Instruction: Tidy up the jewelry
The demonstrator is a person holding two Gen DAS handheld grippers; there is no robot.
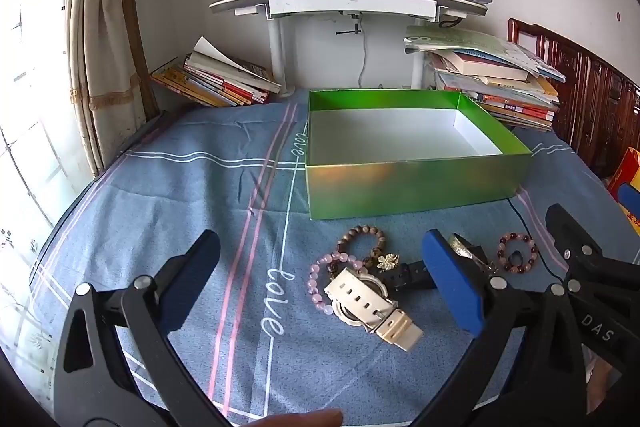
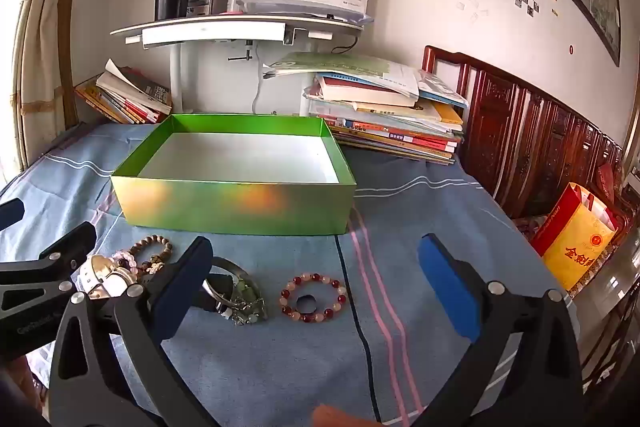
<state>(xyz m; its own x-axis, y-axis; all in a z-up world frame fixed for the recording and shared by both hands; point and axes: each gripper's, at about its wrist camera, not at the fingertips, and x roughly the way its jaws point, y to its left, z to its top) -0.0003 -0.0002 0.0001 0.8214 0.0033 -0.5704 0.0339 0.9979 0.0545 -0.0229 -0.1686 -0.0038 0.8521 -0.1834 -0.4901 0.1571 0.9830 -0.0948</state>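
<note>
An empty green box (image 1: pixel 416 187) with a white inside (image 2: pixel 240 201) stands on the blue cloth. In front of it lie a cream watch (image 1: pixel 370 301), a pink bead bracelet (image 1: pixel 316 285), a brown bead bracelet (image 1: pixel 362 239), a gold flower piece (image 1: pixel 387 261), a black strap (image 1: pixel 408 275), a silver bangle (image 2: pixel 236 291) and a red-and-pink bead bracelet (image 2: pixel 313 297) around a dark ring (image 2: pixel 306 303). My left gripper (image 1: pixel 324 279) is open above the watch. My right gripper (image 2: pixel 316 279) is open above the red bracelet. Both are empty.
Book stacks (image 1: pixel 492 79) lie behind the box right and at the back left (image 1: pixel 216 79). A white shelf (image 1: pixel 348 1) holds a black flask. A dark wooden bench (image 2: pixel 532 147) and a yellow bag (image 2: pixel 576 239) stand to the right. A curtain hangs at left.
</note>
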